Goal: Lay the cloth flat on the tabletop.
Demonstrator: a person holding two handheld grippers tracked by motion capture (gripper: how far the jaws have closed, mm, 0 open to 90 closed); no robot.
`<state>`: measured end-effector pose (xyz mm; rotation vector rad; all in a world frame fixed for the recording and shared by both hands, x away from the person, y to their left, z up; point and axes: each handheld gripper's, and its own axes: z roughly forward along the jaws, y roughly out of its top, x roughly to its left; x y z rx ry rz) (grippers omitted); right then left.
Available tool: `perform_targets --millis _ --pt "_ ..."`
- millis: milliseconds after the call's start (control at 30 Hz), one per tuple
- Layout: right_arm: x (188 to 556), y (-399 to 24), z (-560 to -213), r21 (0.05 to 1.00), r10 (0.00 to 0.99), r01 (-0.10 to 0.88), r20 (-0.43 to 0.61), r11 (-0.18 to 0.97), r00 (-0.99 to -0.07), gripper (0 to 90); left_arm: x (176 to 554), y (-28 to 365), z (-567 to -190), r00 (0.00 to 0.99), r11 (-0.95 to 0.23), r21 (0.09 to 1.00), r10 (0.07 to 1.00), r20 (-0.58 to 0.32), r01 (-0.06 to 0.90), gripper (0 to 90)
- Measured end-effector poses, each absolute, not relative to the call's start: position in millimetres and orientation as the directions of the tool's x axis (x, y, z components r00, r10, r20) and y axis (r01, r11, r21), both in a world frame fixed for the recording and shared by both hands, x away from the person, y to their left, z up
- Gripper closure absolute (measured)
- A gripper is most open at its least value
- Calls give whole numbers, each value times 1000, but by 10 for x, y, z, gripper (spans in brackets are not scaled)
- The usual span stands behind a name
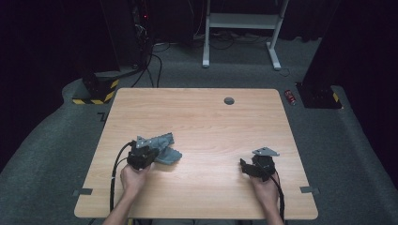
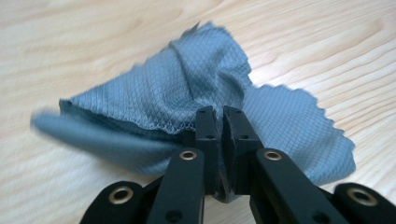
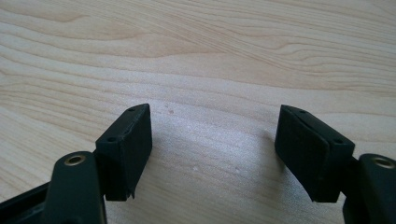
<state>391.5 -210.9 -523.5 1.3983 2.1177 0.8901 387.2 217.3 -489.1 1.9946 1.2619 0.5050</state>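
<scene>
left gripper (image 2: 219,116) clenched on grey cloth (image 2: 196,93) | right gripper (image 3: 212,140) released, over bare table (image 3: 210,46) | lift slowly, keep the pinch firm

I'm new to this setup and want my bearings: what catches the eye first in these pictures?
The crumpled grey-blue cloth on the near left of the wooden table, since the left gripper has its jaws pinched shut on a fold of it. Next, the right gripper at the near right, jaws wide open over bare wood with nothing between them. Beyond the table the room is dark.
</scene>
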Motion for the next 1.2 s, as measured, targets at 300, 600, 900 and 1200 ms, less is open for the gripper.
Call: perform_targets --millis 300,600,900,1200 --pt "3915 -2109 -5235 722 922 633 -17 279 -386 270 3876 1942 -4714 523 -318 767 852 -27 557 857" --pt "3915 -2109 -5235 722 922 633 -17 278 -386 270 3905 1680 -4587 583 -334 787 812 -40 519 857" --pt "3915 -2110 -5235 722 922 633 -18 279 -386 270 3935 1454 -4609 622 -328 794 779 -79 512 855" --pt "3916 -2110 -5236 723 922 632 -19 280 -387 270 3970 1195 -4539 675 -367 804 736 -57 468 855"
